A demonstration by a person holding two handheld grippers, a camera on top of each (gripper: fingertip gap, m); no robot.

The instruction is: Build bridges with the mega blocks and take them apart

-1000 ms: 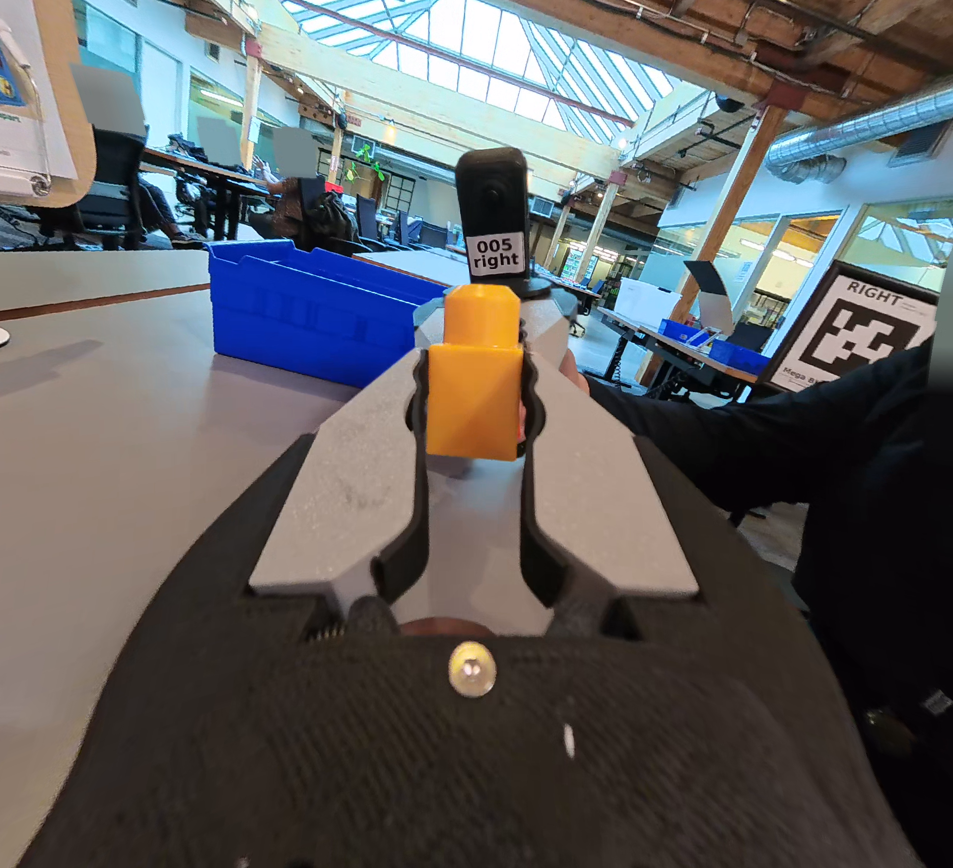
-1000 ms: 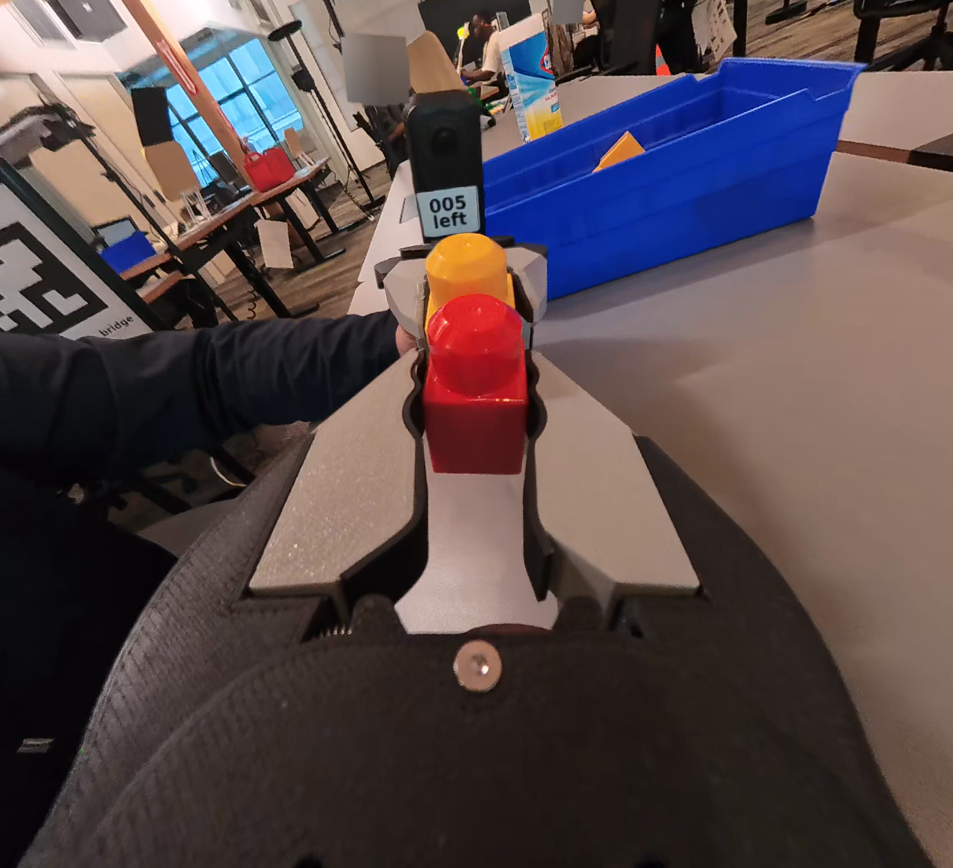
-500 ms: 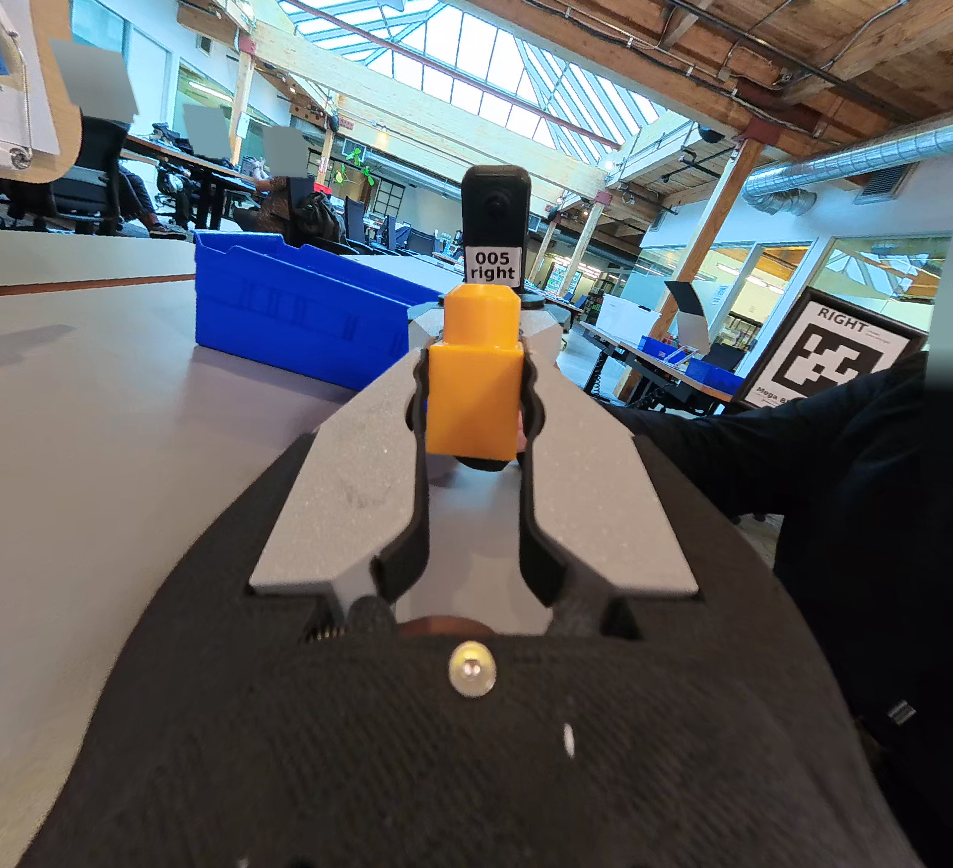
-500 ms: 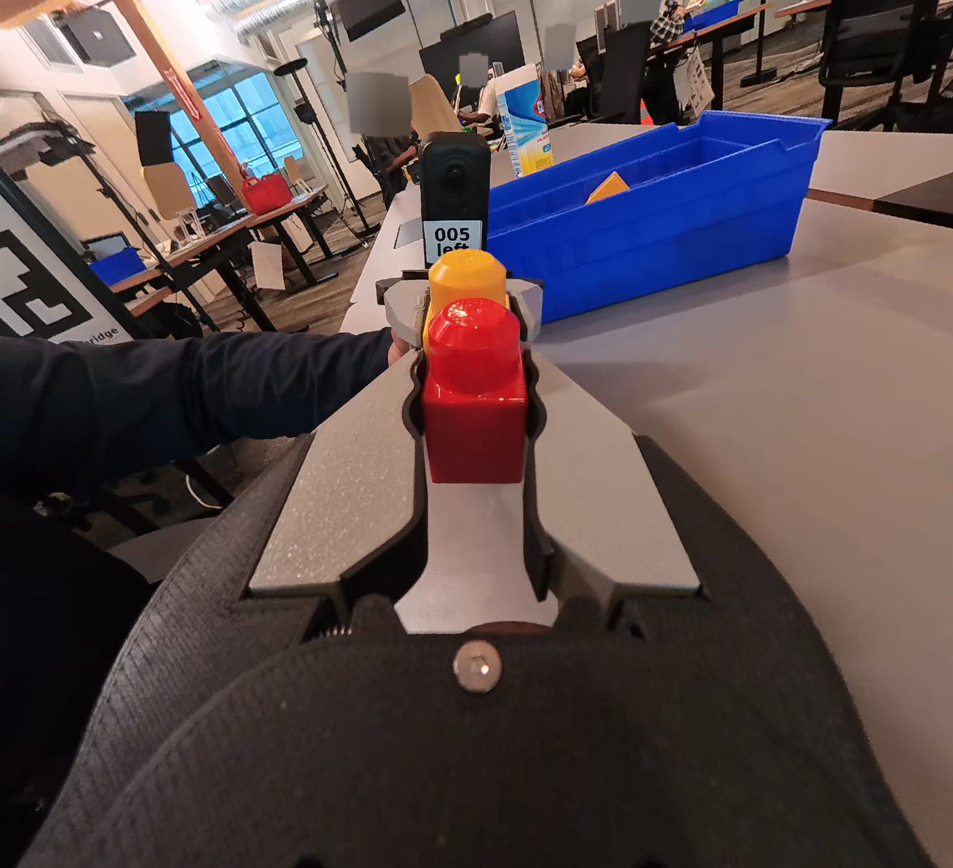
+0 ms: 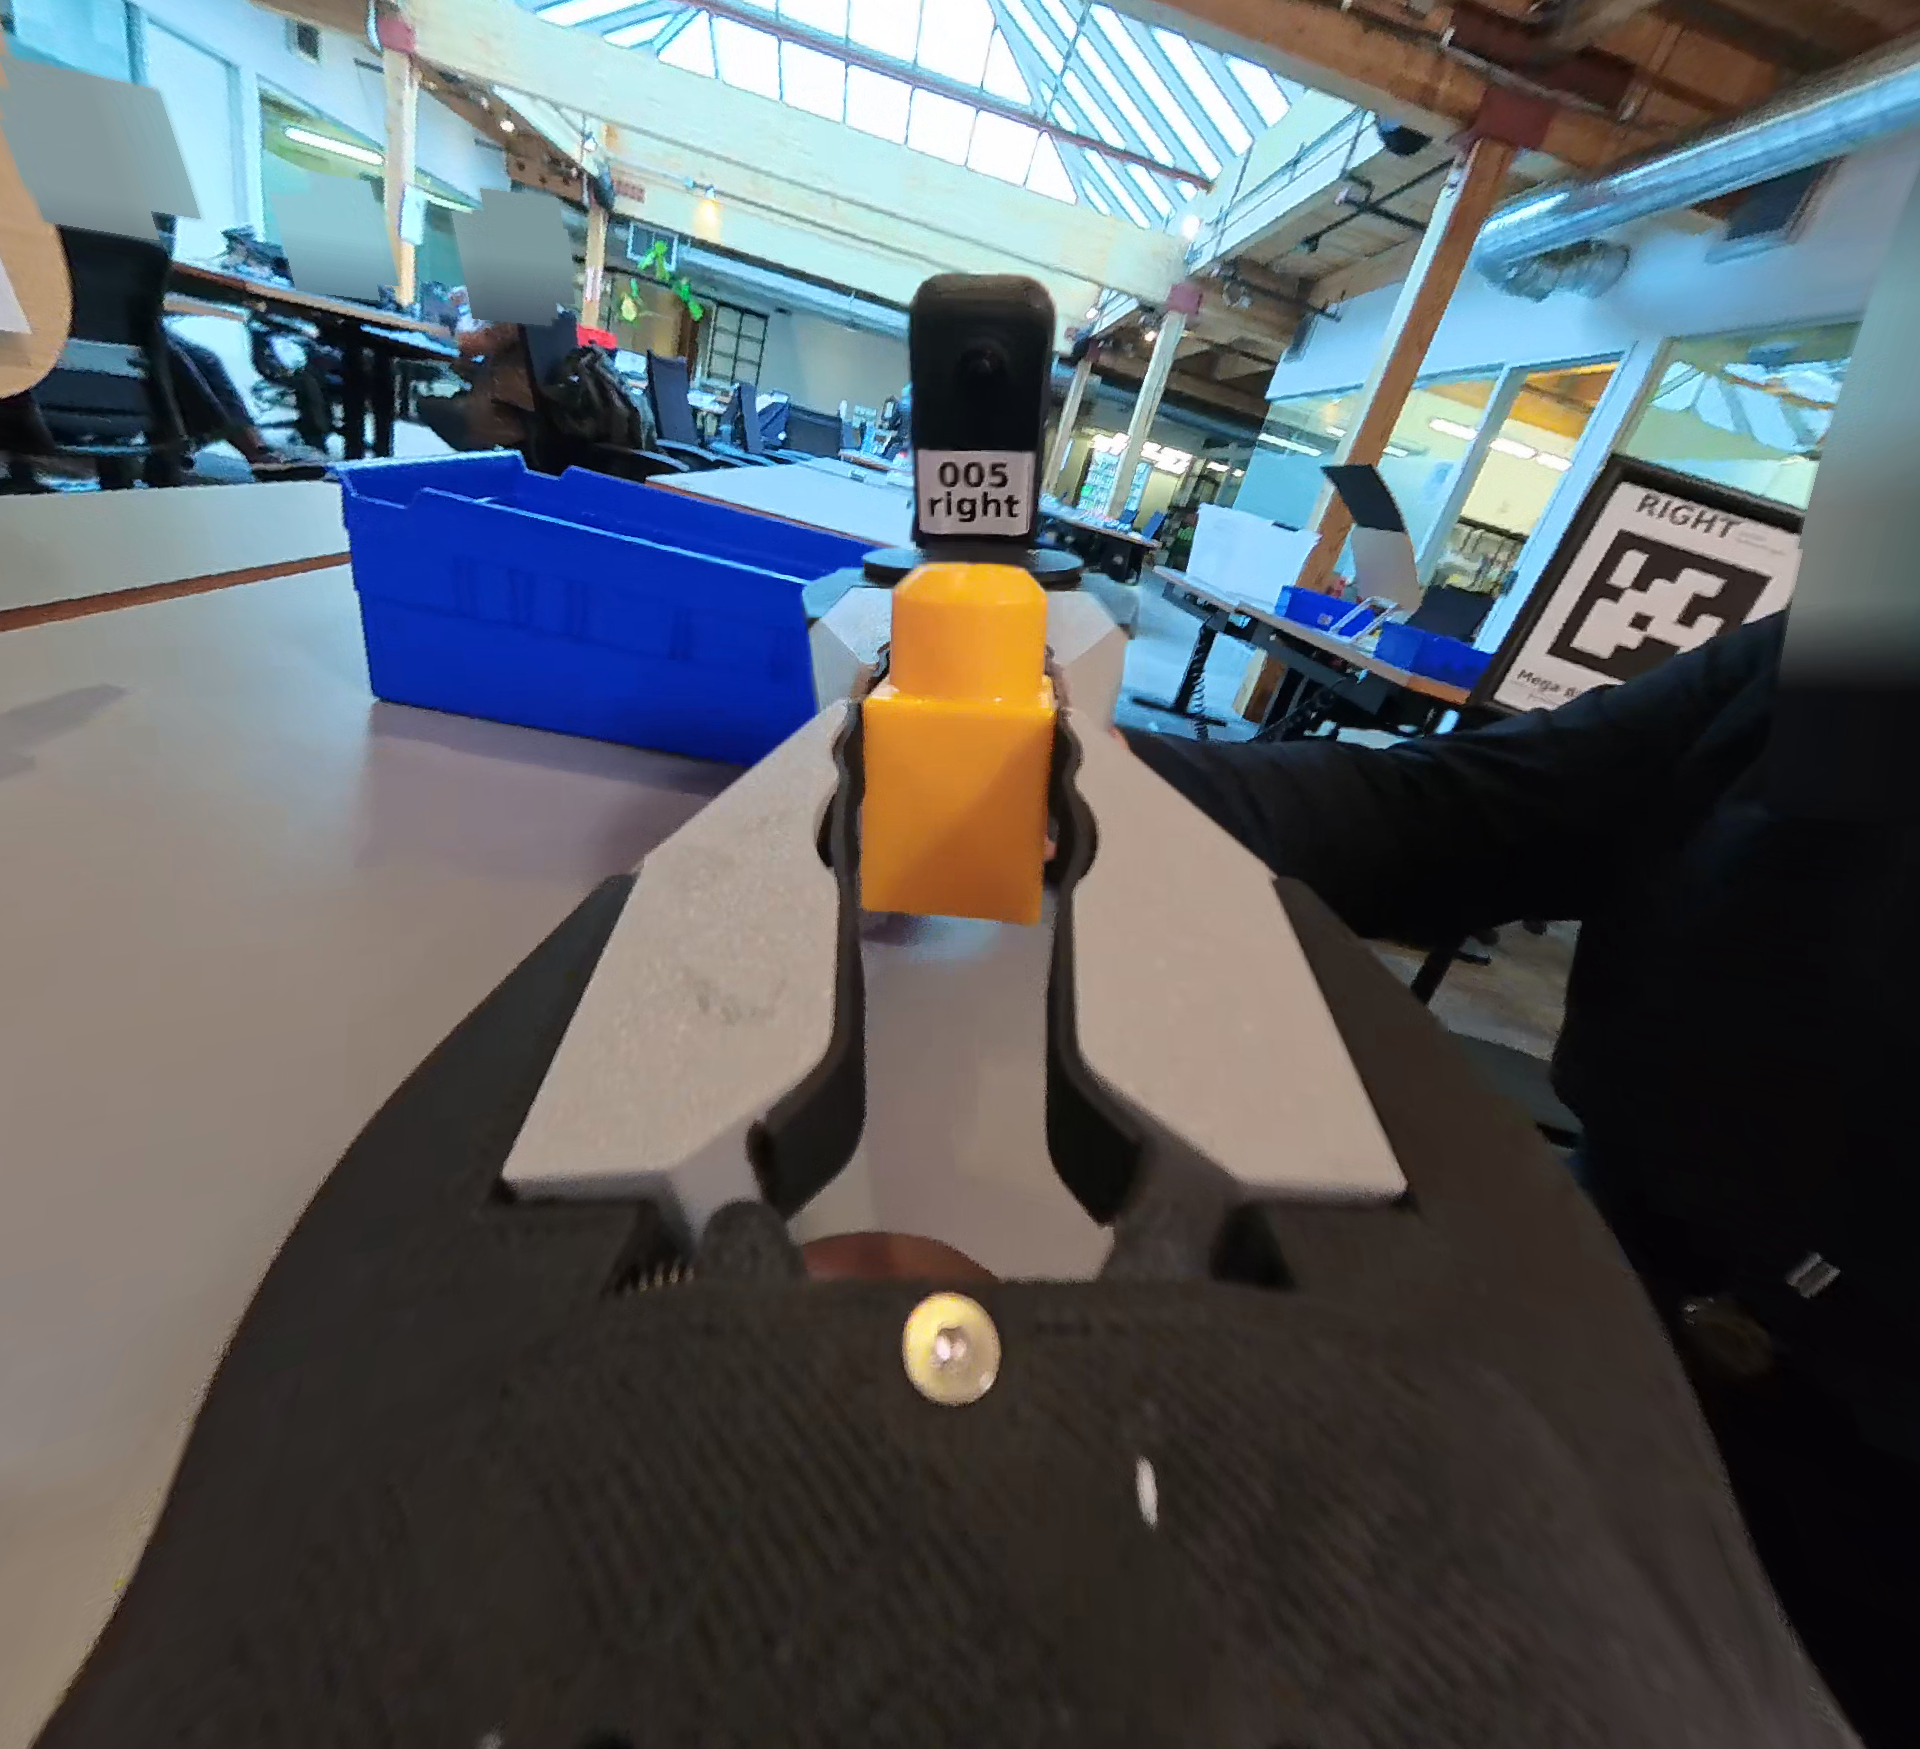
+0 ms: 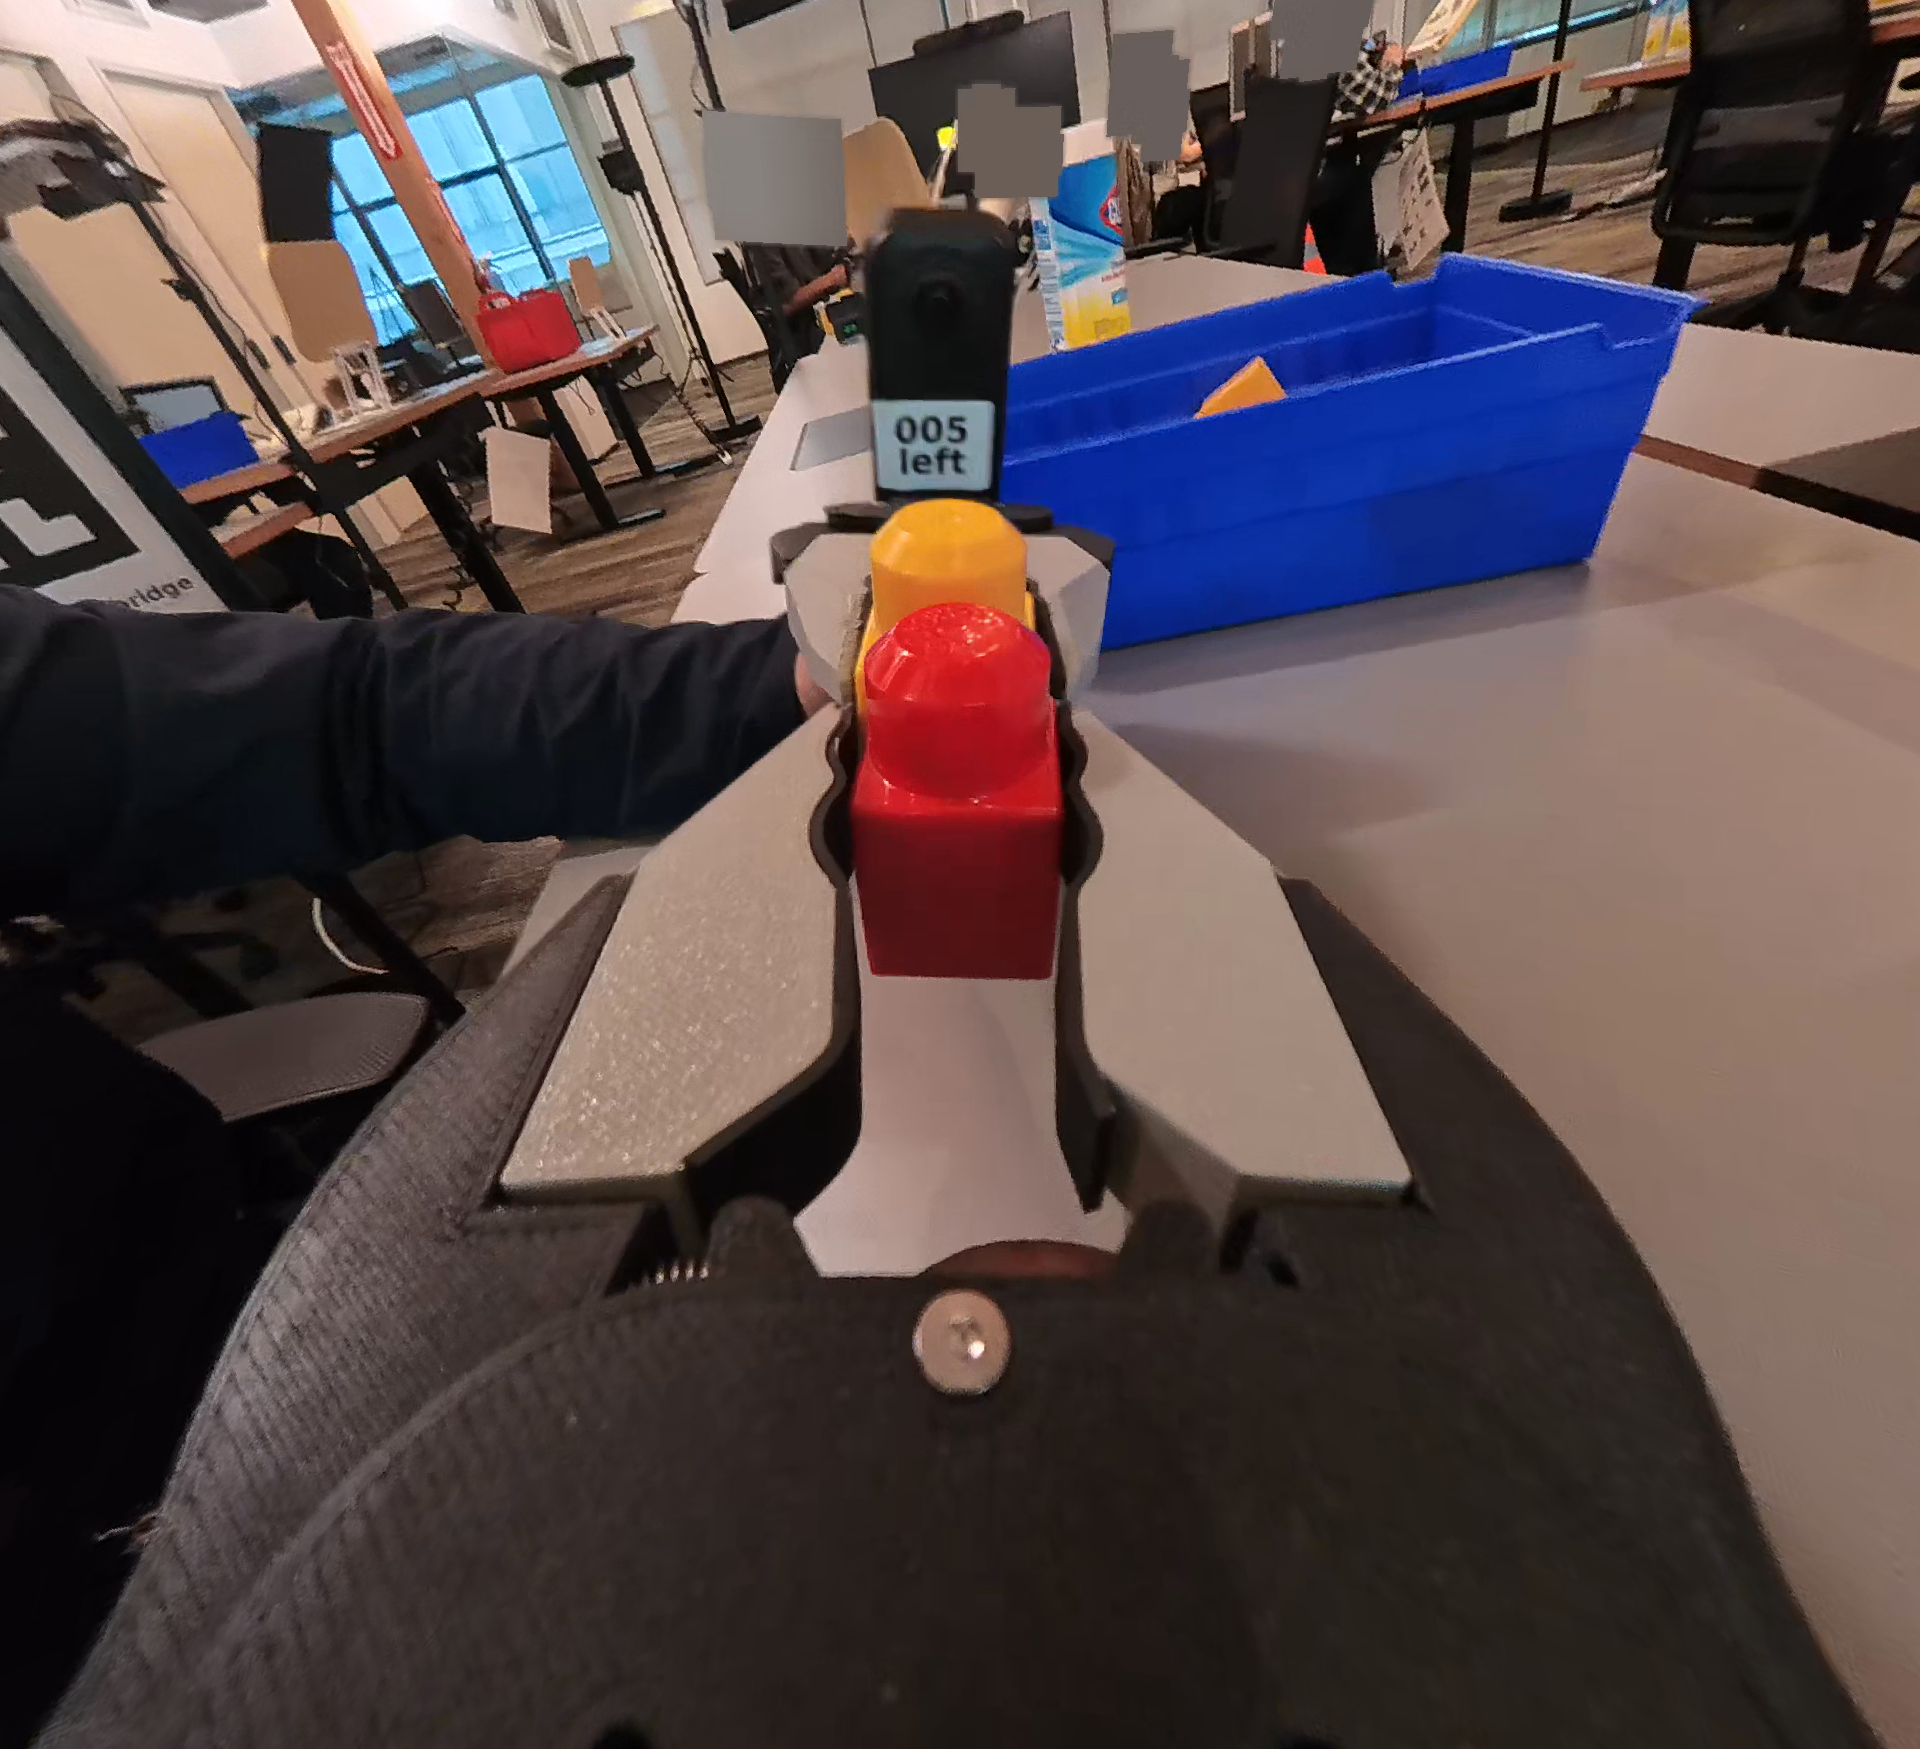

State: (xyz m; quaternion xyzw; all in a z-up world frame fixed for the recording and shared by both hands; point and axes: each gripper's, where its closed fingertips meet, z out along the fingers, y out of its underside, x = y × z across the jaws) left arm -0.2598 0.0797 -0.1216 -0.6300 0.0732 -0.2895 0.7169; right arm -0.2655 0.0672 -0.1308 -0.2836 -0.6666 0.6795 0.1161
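Left wrist view: left gripper [image 5: 954, 790] clamped tight on an orange block [image 5: 954, 790]. Right gripper [image 6: 956, 852] pinches a red block [image 6: 956, 852], nose to nose above the table's [image 6: 1558, 816] near edge, blue bin [image 6: 1351, 494] behind.

Light: bright daylight, which I trace to the skylight [image 5: 914, 47] in the left wrist view and the windows [image 6: 468, 203] in the right | Shadows: soft on the grey table [image 5: 260, 868] | Distortion: wide-angle bending at edges | Focus: the background looks slightly soft, perhaps motion blur.
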